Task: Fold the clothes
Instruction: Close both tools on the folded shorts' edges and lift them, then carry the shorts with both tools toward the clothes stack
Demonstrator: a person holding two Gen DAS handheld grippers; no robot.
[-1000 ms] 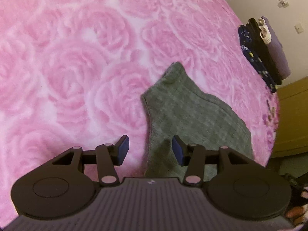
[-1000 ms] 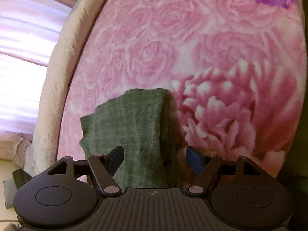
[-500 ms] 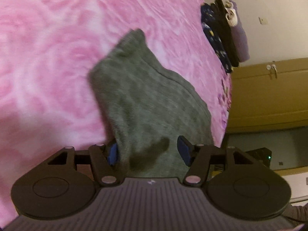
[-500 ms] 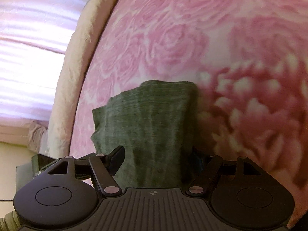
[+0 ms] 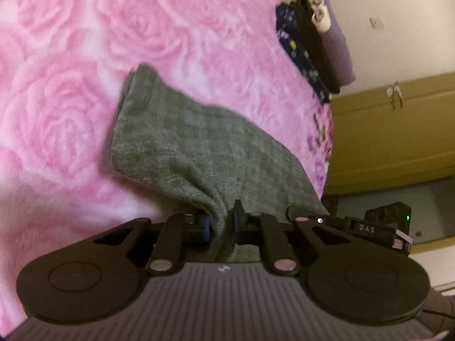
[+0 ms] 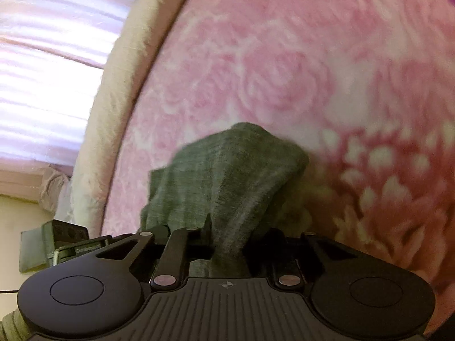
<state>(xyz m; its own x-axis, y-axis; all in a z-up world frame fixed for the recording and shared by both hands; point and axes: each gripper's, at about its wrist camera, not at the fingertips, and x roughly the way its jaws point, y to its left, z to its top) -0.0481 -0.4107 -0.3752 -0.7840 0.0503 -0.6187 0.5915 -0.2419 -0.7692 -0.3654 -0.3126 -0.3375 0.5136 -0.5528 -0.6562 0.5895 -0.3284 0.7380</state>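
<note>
- A bed covered by a pink rose-patterned blanket fills both views; beyond its far edge are a pale wall and a yellow-brown cabinet, and on the other side a cream border edges the blanket before a bright curtained window.
- A stack of folded clothes, dark, patterned and lilac, sits at the bed's far edge, well apart from the work.
- The grey-green knitted garment lies near the bed's near edge, partly folded, a narrow end reaching toward the middle of the blanket.
- Its near edge is lifted and bunched into ridges at both grips; the rest rests on the blanket.
- The left gripper is closing, its blue pads pinching a gathered fold of the garment.
- The right gripper is closing too, with a bunch of the same cloth squeezed between its fingers.
- Open blanket lies all round the garment's far side.
</note>
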